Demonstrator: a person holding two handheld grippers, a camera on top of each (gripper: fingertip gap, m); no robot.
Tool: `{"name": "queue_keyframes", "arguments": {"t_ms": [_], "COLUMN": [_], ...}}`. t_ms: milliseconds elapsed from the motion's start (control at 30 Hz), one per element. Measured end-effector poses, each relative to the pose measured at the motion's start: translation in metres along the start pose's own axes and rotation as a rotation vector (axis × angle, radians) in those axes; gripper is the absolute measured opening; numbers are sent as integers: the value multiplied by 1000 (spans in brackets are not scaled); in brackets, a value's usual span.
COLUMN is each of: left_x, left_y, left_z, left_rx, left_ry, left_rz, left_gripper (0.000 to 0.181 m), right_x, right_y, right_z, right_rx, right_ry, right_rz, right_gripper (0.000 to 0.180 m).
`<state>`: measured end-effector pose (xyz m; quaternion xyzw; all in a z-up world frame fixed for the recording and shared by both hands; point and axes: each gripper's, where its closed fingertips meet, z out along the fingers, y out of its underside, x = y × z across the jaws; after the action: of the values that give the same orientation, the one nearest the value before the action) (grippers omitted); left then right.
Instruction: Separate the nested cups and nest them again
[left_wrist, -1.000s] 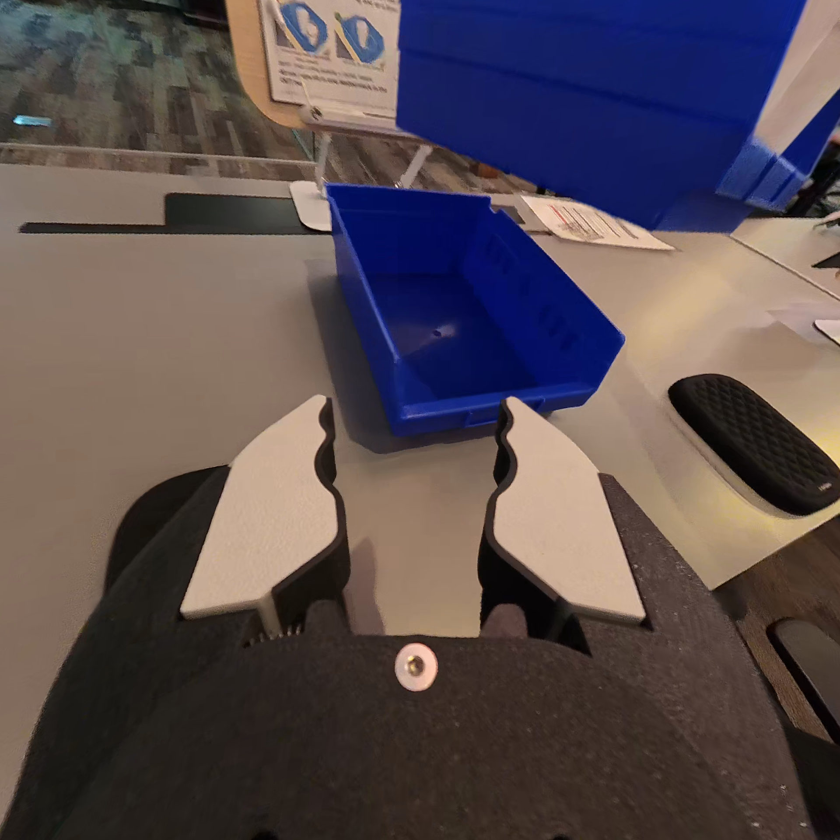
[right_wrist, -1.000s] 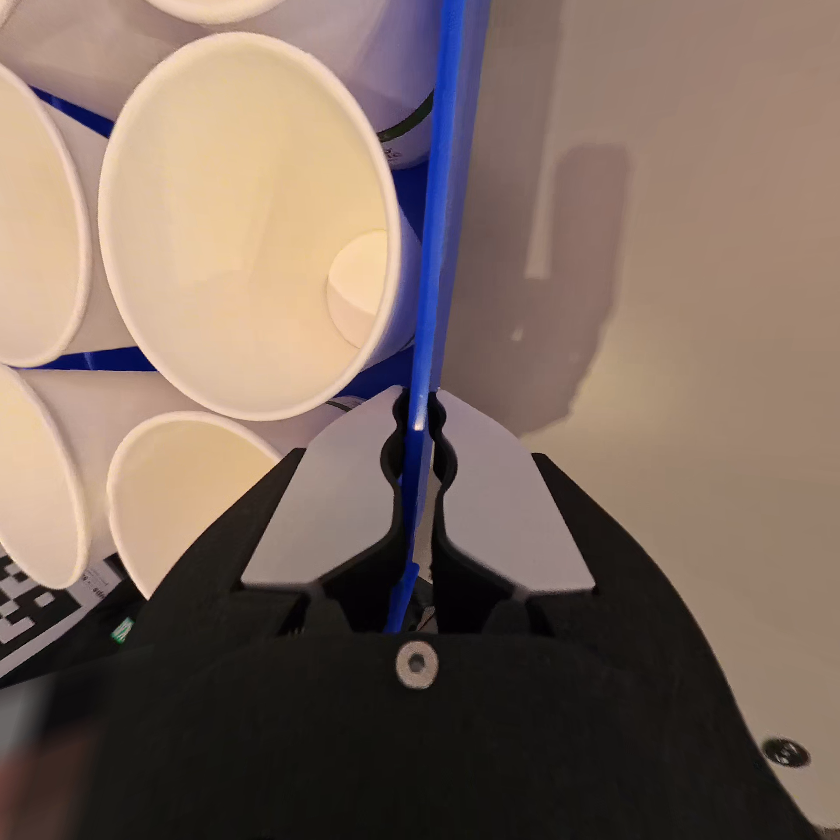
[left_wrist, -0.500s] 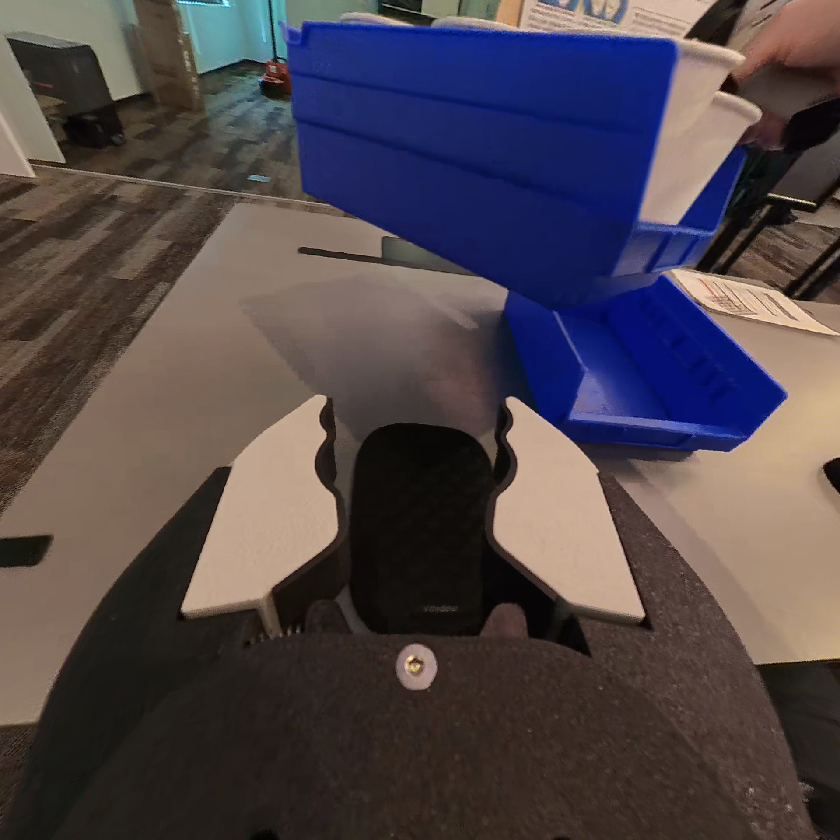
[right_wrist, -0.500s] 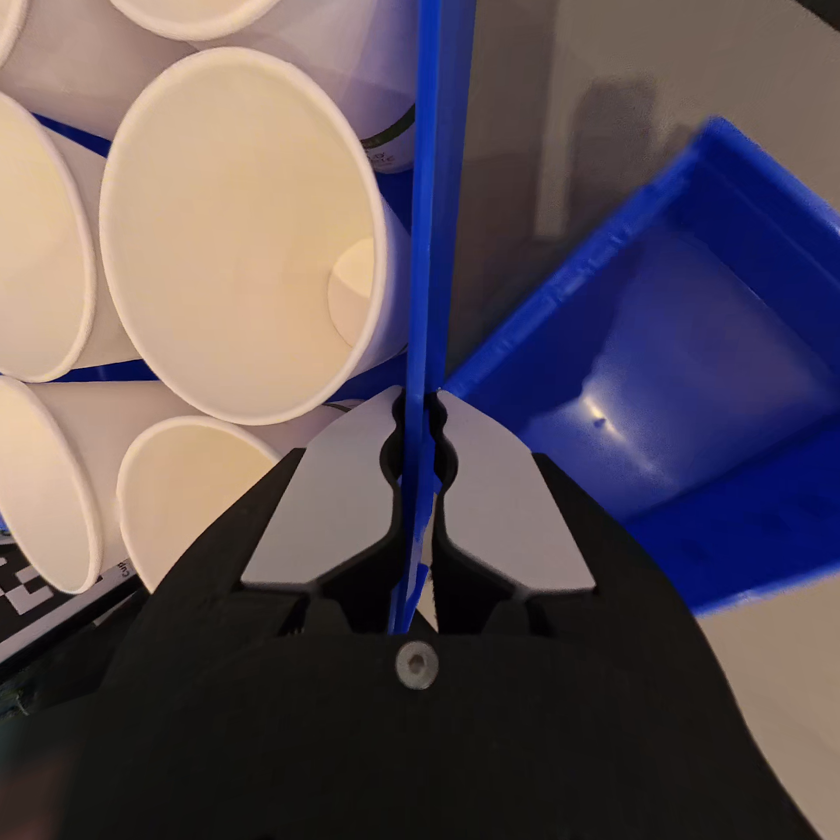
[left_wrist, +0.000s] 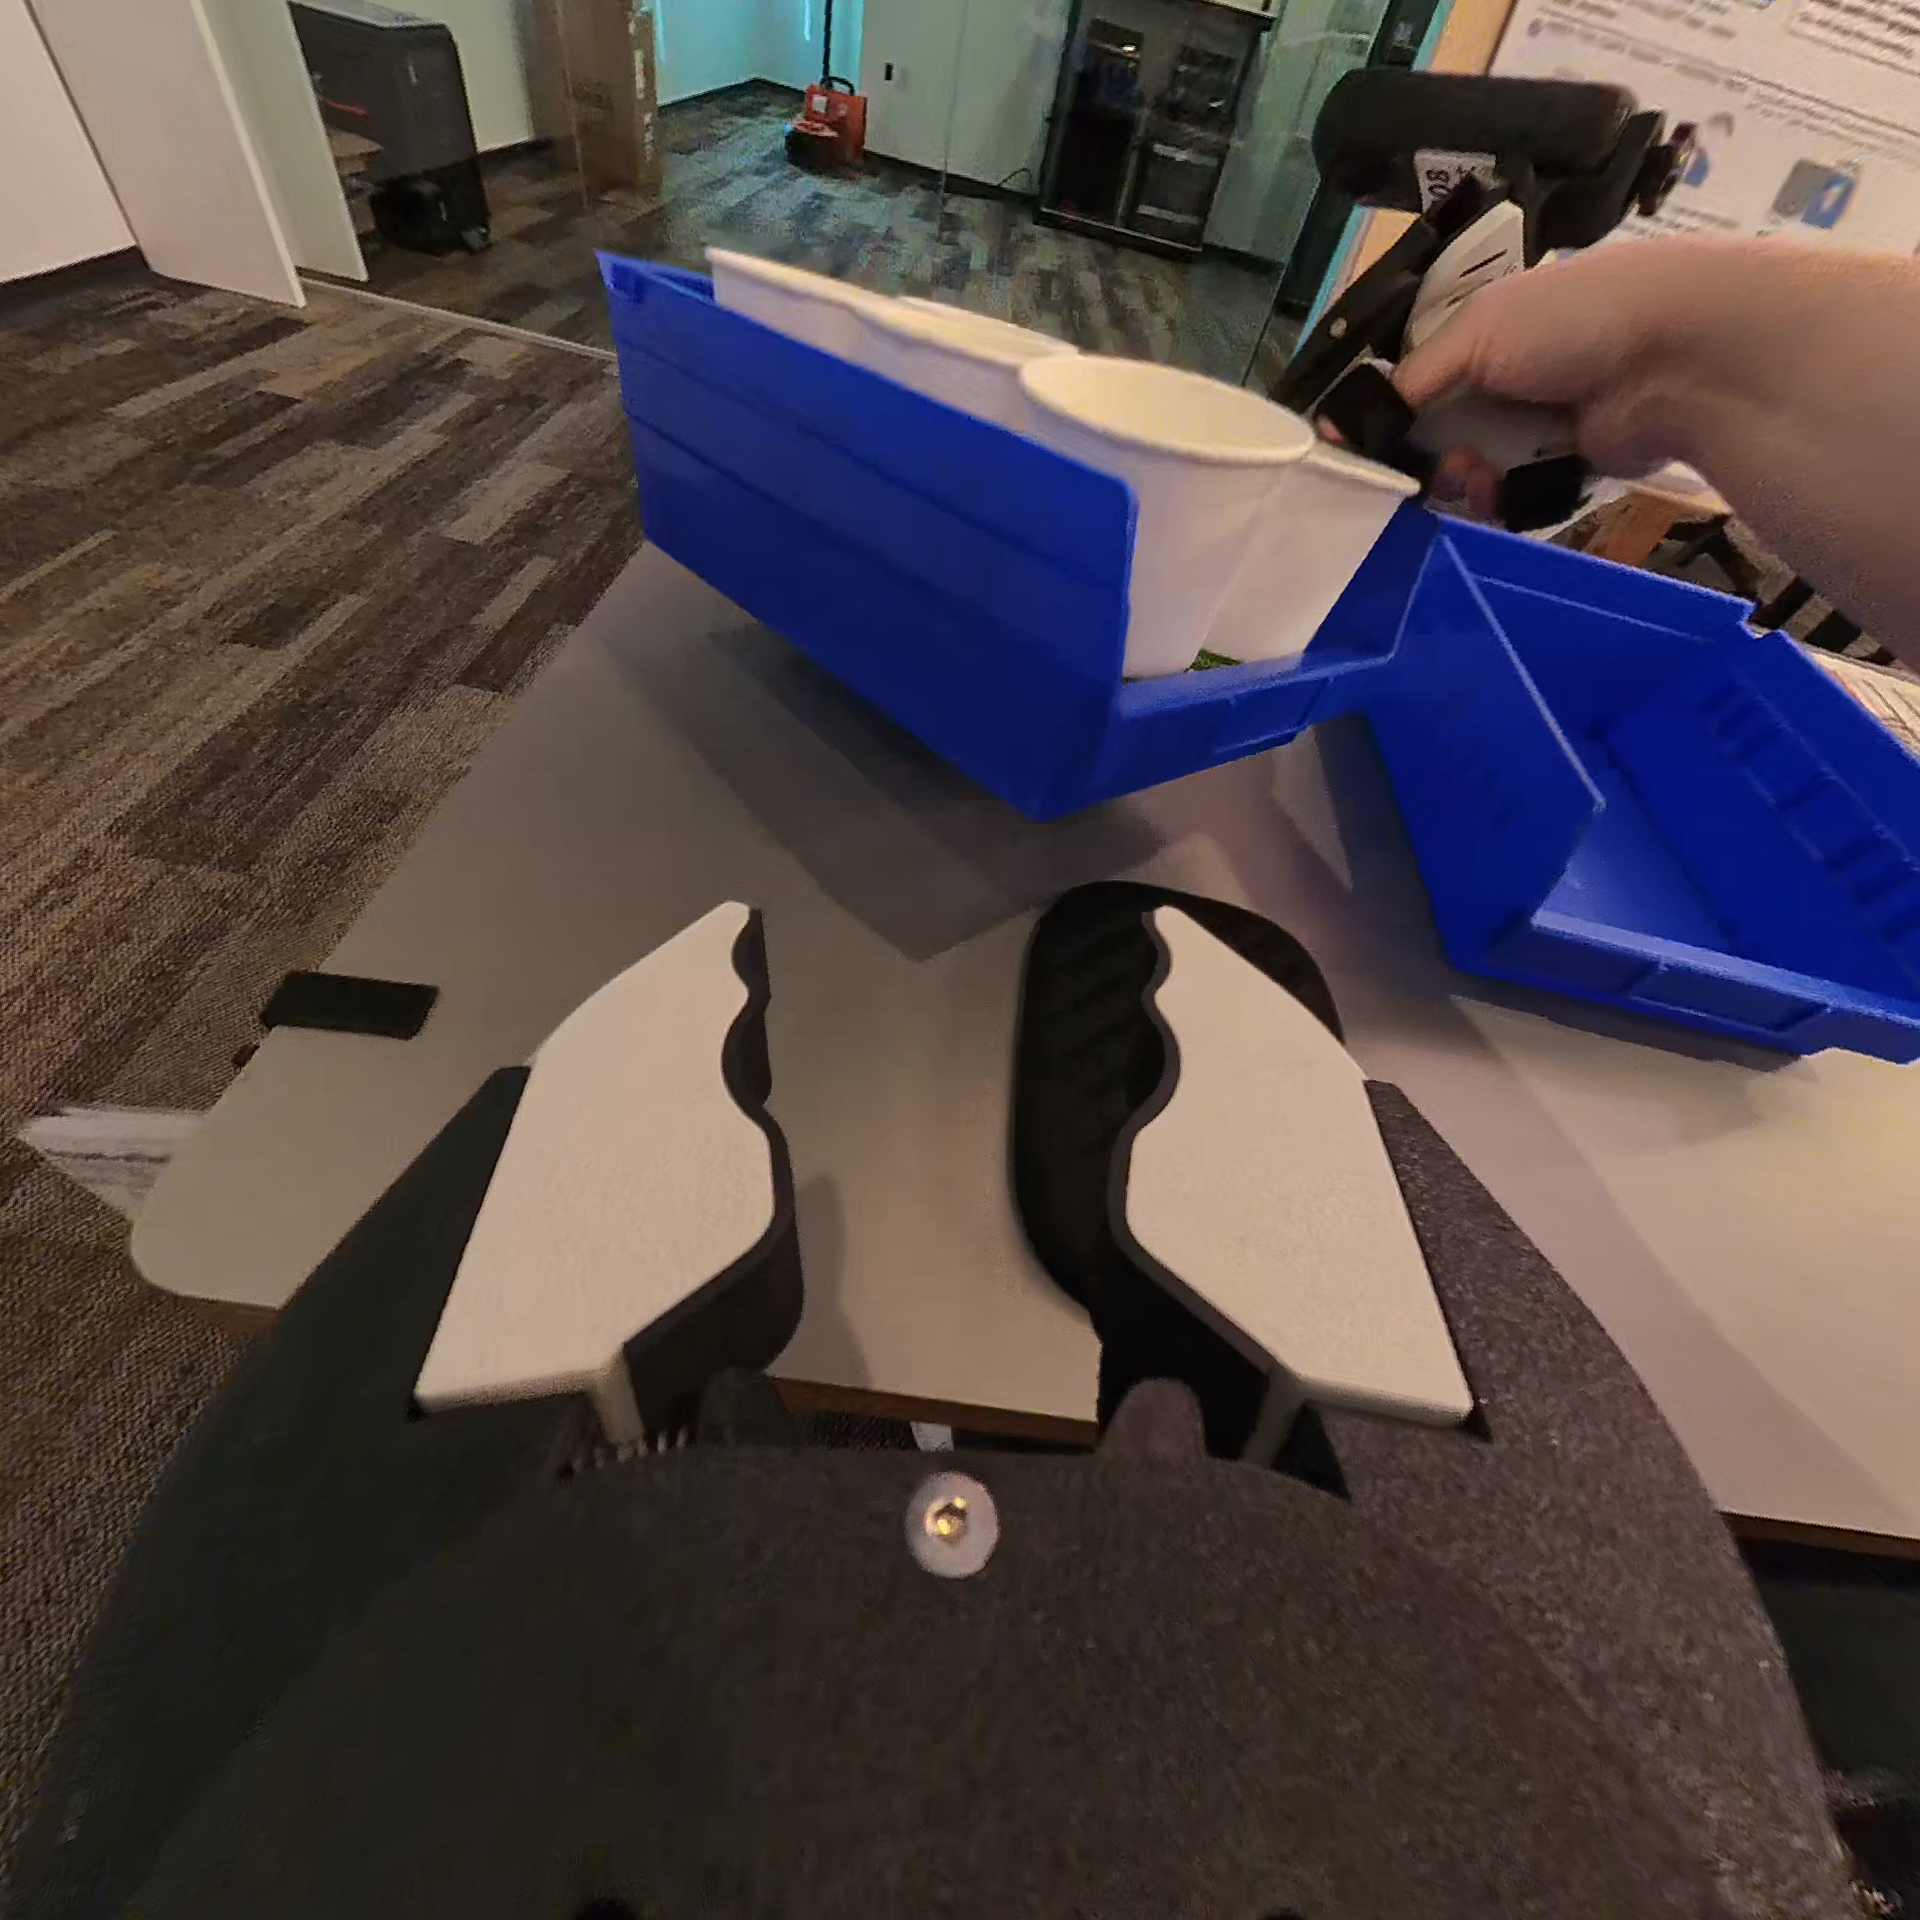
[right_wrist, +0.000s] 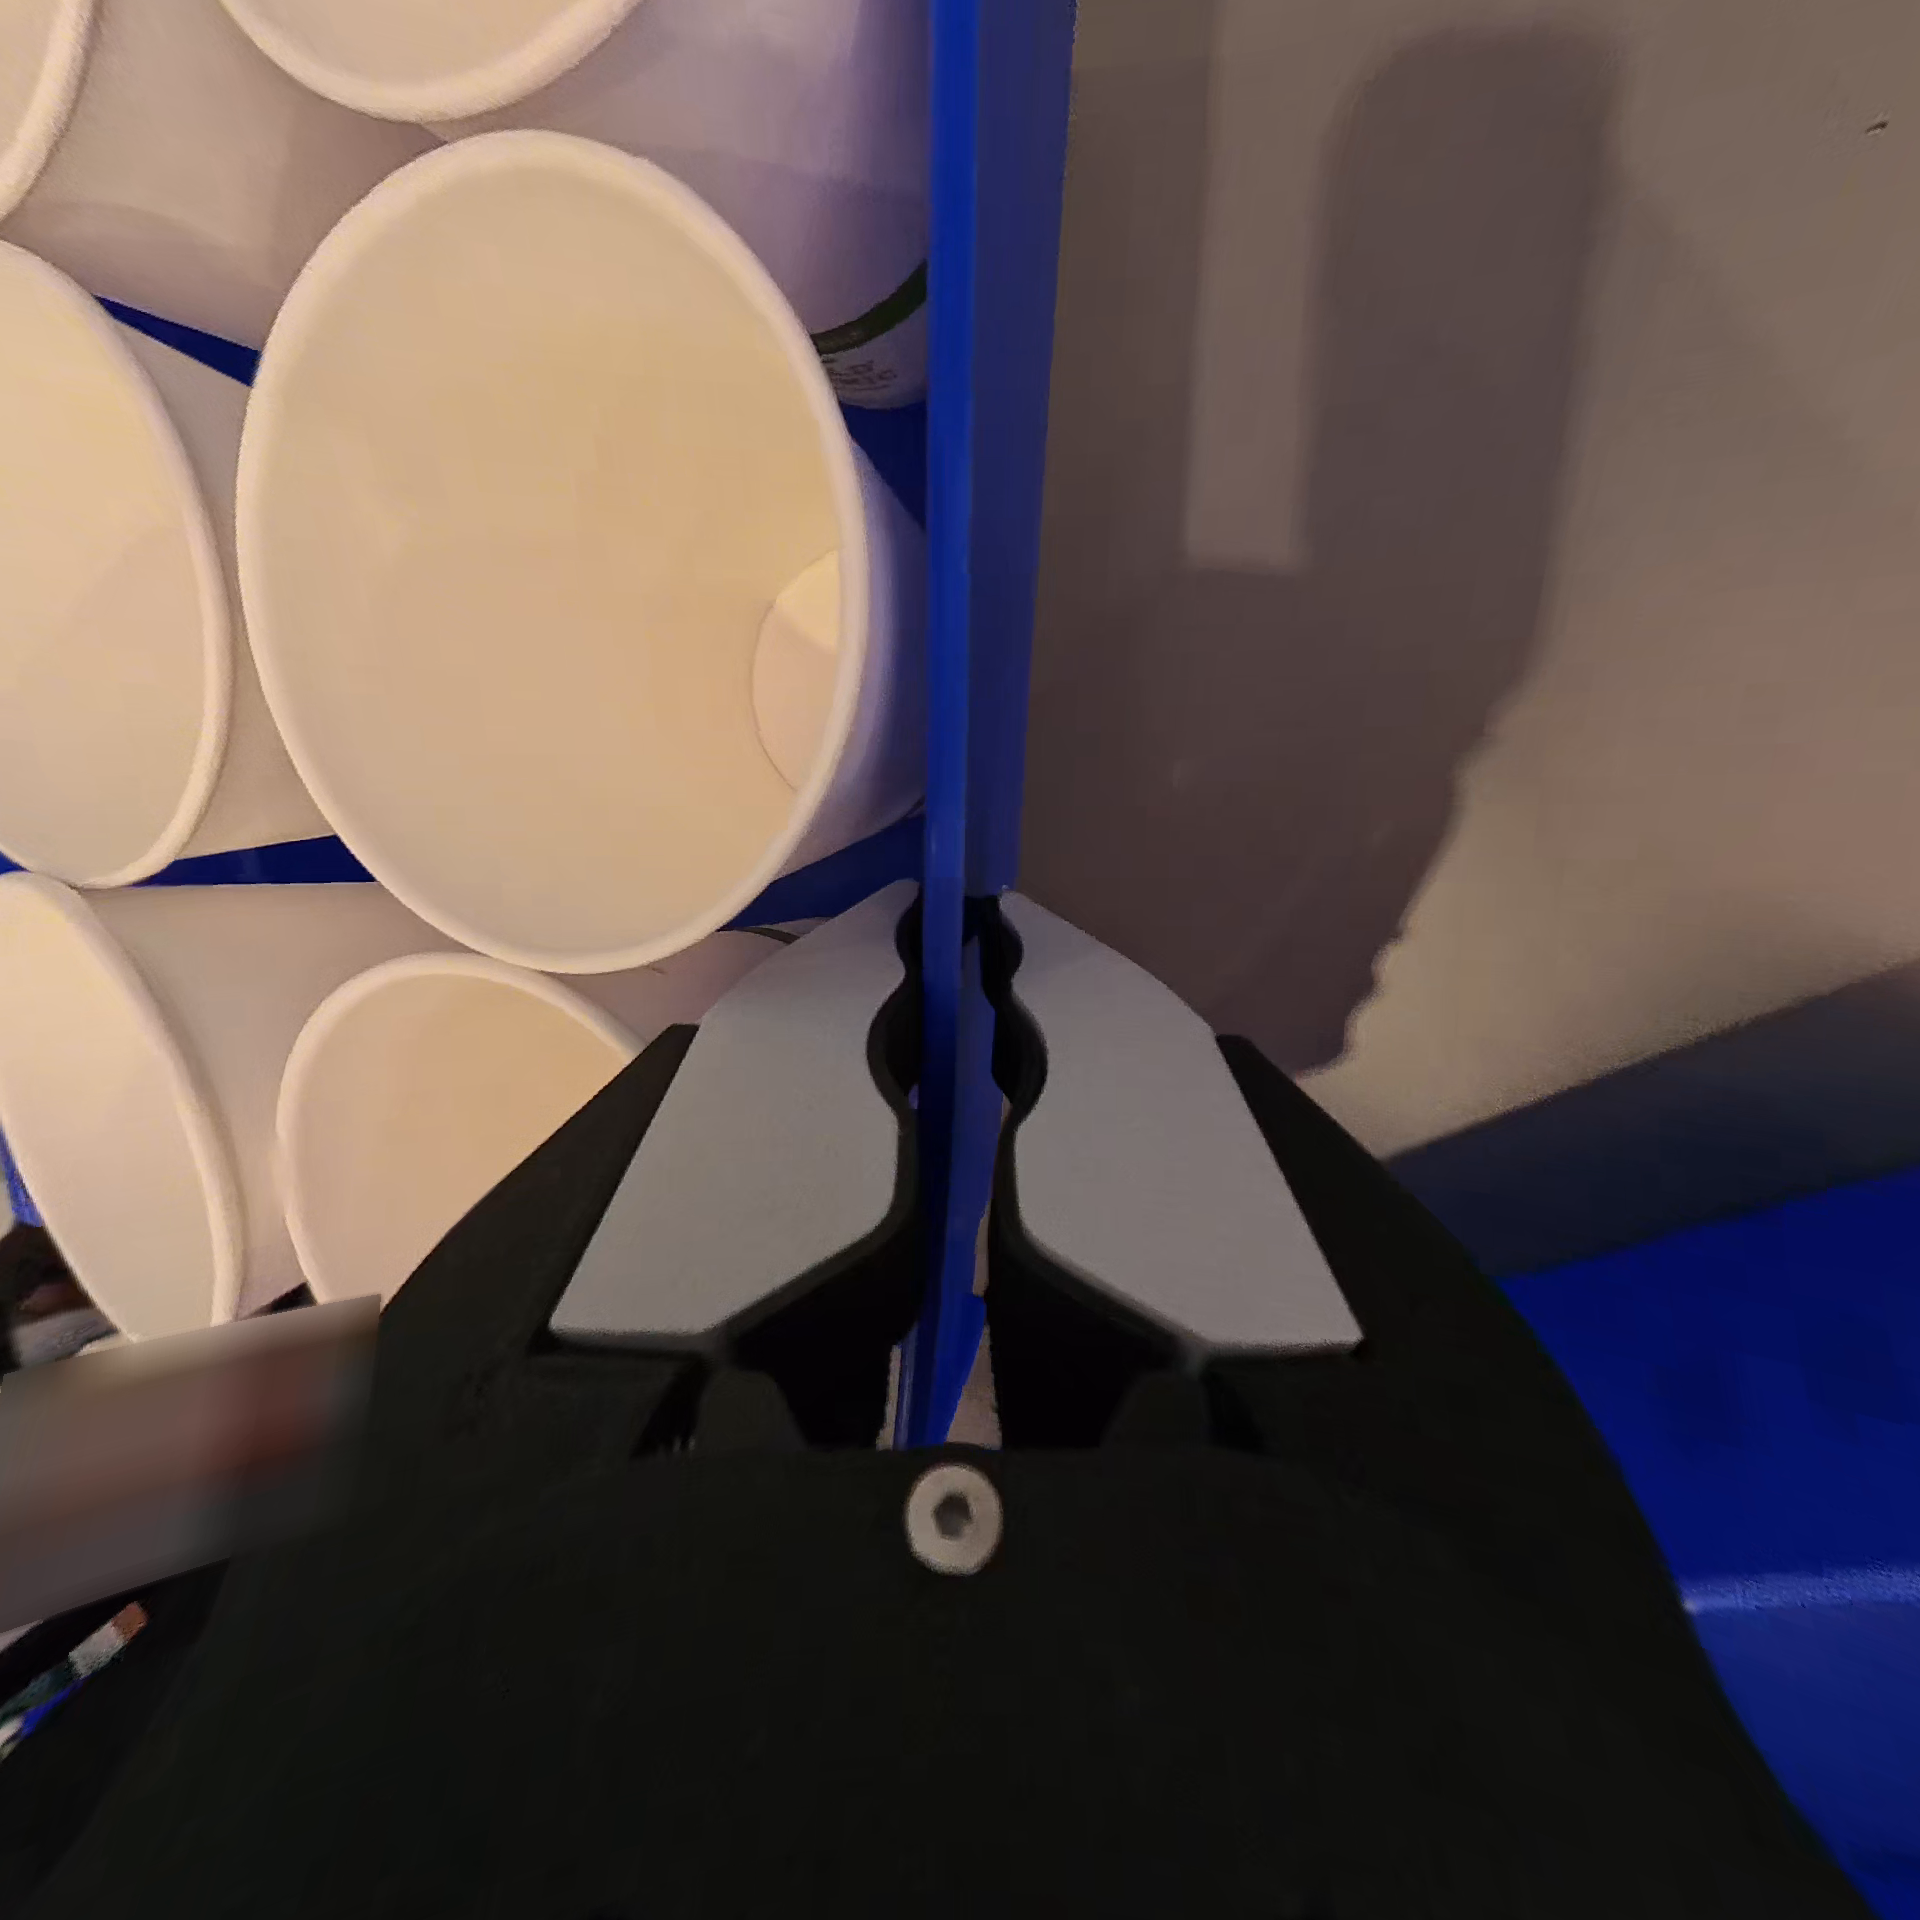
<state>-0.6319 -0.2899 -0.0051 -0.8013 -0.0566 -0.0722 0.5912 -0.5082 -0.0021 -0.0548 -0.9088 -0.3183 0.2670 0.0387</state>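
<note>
Right gripper clamped on thin side wall of blue plastic bin, tilted above grey table. White paper cups packed inside bin: likely light, crushable; best gripped gently at rim. Left gripper empty, fingers apart.

I am seeing smooth, slightly glossy blue plastic on the bin, and matt white paper on the cups standing in it. Beside the bin, the table is showing a smooth matt grey top. My left gripper is showing matt grey fingers on grainy black plastic, with a shiny metal screw.
</note>
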Motion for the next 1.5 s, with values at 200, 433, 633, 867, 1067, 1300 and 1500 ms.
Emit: {"name": "queue_keyframes", "arguments": {"t_ms": [200,433,633,867,1067,1300,1500], "left_x": [-15,-25,-21,-1,16,-17,-30], "left_y": [6,10,14,18,28,40,35], "left_z": [0,8,20,71,137,178,184], "left_rx": [-10,-23,-44,-98,-167,-243,-216], "left_ry": [-29,-33,-18,16,1,-132,-53], "left_rz": [-16,-45,-47,-18,65,158,91], "left_gripper": [66,66,66,69,72,65,29], "right_x": [15,25,28,36,27,-18,-36], "right_y": [-9,-9,-9,-14,-29,-4,62], "right_z": [24,32,35,19,-25,-113,-166], "right_rx": [17,89,120,168,358,587,677], "right_ry": [73,124,199,276,343,281,245], "right_rz": [22,72,63,1,-152,-354,-489], "right_gripper": [8,9,9,31,41,42,38]}}
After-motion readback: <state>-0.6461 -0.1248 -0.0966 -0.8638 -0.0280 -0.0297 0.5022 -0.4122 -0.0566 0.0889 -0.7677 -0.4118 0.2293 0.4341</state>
